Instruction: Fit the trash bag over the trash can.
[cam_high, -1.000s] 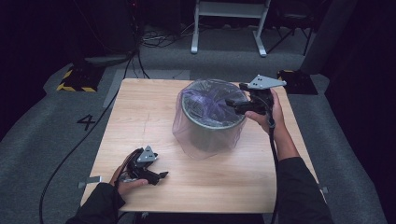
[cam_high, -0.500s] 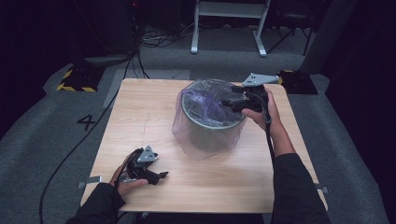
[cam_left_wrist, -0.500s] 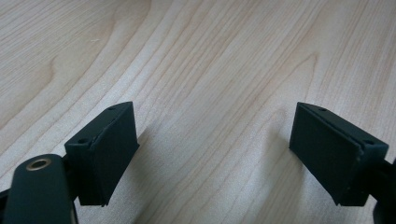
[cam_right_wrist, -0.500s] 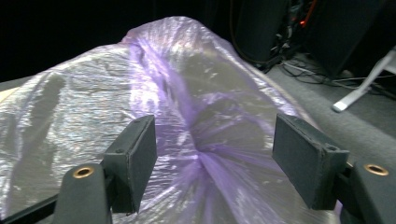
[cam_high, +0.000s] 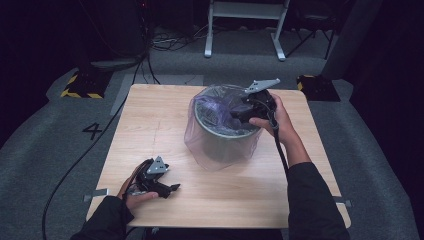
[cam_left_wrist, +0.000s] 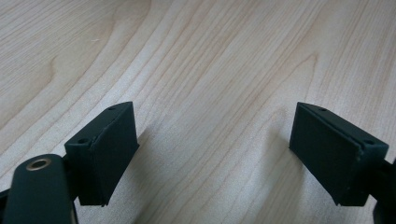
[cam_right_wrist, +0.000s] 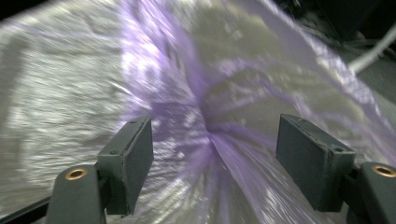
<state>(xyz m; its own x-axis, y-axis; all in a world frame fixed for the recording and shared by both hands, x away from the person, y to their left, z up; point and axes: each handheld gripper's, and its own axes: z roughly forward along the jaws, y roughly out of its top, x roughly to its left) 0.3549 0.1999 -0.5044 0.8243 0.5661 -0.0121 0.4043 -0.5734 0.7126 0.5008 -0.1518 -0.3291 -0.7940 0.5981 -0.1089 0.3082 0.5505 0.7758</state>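
We see a round grey metal bin (cam_high: 225, 137) standing upright on the pale wooden counter (cam_high: 150, 120), toward its far right part. A thin translucent purple plastic bag (cam_high: 212, 152) lines the bin: its film hangs down over the outer wall nearly to the counter and also dips into the open mouth.

Our right tongs (cam_high: 240, 111) sit at the bin's far right rim, held in the right hand (cam_high: 277, 120), with the tip pointing into the mouth of the bin. Their jaws have just been opening, after a short closing, and now stand wide apart. In the right gripper view a gathered fold of the purple bag (cam_right_wrist: 205, 121) runs up between the two black jaws, but neither pad presses on it, so the tongs grip nothing. That view is blurred, so we cannot tell whether the film brushes either pad.

Our left tongs (cam_high: 172, 188) lie low at the near left corner of the counter, well apart from the bin, with the left hand (cam_high: 132, 192) around them. In the left gripper view their jaws stand wide open over bare wood grain (cam_left_wrist: 210, 70), with nothing between them.
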